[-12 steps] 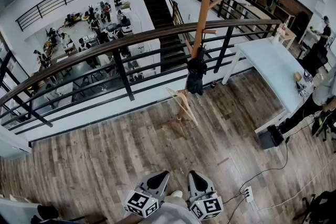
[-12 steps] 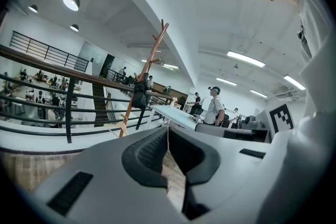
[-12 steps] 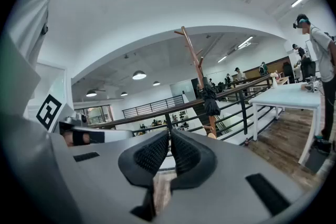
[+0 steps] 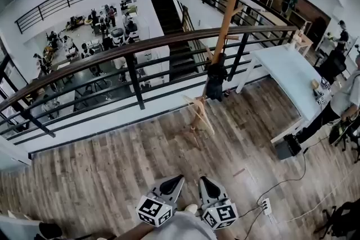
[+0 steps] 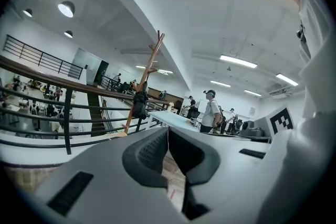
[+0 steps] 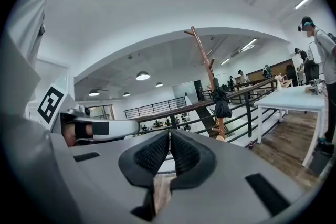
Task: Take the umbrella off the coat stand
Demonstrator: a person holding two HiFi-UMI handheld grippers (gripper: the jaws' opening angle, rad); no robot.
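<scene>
Wood-plank floor [image 4: 112, 177] on a mezzanine, with a black railing [image 4: 129, 50] across the view ahead of my 2 tools. Both are low, side by side and aimed at the rail. My left gripper [image 4: 179, 179] has its jaws pressed together on nothing. My right gripper [image 4: 202, 180] is likewise clenched and empty. Coat stand [image 4: 228, 14] is well ahead of both tips, slightly right, on my side of the railing. Black umbrella [image 4: 215, 80] hangs folded against its pole, far from either tool. White table [image 4: 292, 73] is further right.

Bright even ceiling light, glare off white walls, strong fisheye bending, dark vignetted corners, soft shadows
</scene>
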